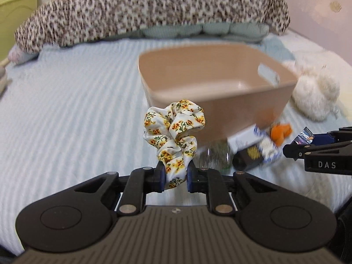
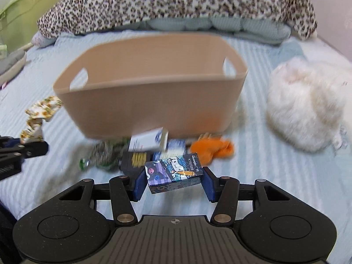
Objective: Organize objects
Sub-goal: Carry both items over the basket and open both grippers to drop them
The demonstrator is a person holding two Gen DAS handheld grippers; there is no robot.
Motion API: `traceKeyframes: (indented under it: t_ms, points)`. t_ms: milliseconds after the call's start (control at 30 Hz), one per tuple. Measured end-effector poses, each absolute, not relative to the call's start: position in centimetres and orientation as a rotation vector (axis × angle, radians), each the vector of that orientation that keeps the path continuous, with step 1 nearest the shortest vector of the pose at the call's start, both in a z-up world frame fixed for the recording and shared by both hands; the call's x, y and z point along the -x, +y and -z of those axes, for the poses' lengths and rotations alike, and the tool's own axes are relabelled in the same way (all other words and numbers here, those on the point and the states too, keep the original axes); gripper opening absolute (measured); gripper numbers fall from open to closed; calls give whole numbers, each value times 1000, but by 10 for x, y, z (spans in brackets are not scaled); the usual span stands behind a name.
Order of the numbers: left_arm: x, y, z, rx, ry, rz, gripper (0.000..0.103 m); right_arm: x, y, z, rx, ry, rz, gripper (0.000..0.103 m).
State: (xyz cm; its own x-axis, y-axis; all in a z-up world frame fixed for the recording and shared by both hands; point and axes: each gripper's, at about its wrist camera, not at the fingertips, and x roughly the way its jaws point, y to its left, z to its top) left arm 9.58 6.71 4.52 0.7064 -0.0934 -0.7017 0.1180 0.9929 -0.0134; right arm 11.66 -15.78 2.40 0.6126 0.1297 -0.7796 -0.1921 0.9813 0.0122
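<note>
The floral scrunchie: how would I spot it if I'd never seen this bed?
Find the beige basket on the striped blue bedspread. Before its near-left corner, the left gripper pinches the scrunchie: ruffled white fabric with orange-yellow flowers, the only item there raised off the bed.

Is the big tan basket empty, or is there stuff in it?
Empty, as far as shown. The left wrist view looks into the tan basket and shows only its bare floor; the near corner is hidden behind its front wall.

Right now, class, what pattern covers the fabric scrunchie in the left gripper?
White with orange-yellow flowers; clearest in left wrist view.
</note>
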Motion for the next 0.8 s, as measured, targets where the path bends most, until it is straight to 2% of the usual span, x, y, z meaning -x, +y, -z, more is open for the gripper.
traceKeyframes:
  t_ms: [333, 567, 800]
  points:
    - [-158, 51, -99, -50, 666, 116, 20, -167, -170, -84, 123, 736, -157, 49]
    - [-218, 38, -63, 22, 767, 71, 19, -217, -168, -75, 65, 755, -129, 49]
    - [-241, 27, -23, -11, 863, 51, 20, -241, -155, -48, 66, 821, -119, 49]
